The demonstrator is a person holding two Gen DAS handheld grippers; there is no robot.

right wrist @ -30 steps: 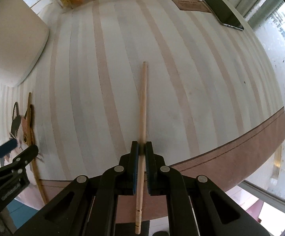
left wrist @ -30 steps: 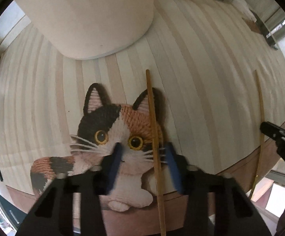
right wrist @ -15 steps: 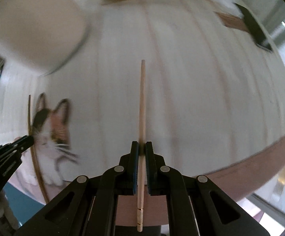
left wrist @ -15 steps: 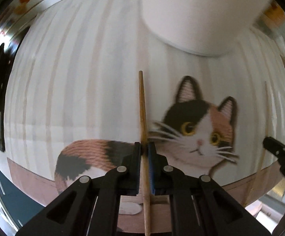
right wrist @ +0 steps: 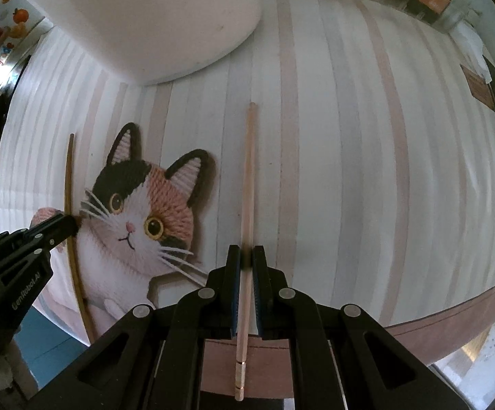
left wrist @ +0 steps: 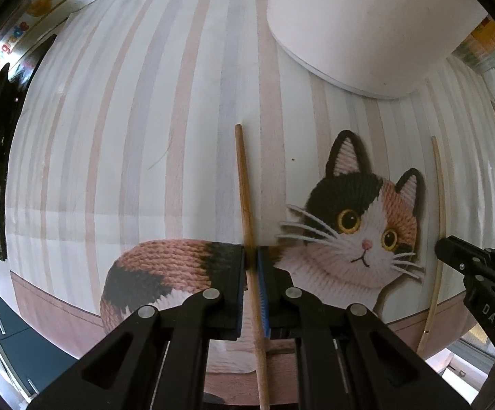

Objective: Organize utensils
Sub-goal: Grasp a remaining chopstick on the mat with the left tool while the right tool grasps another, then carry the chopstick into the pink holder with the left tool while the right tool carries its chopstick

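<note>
A: How far along is the tidying?

B: Midway, I judge. Each claw is clamped on one chopstick, and neither is put away yet.

A: Where are they?

B: The left claw (left wrist: 251, 266) pinches the darker chopstick (left wrist: 245, 201) near its middle, above the tabletop's (left wrist: 110, 136) near edge, left of the cat picture (left wrist: 363, 225). The right claw (right wrist: 246, 259) grips the paler chopstick (right wrist: 248, 177), right of the cat. A white container (right wrist: 165, 13) stands farther back.
</note>
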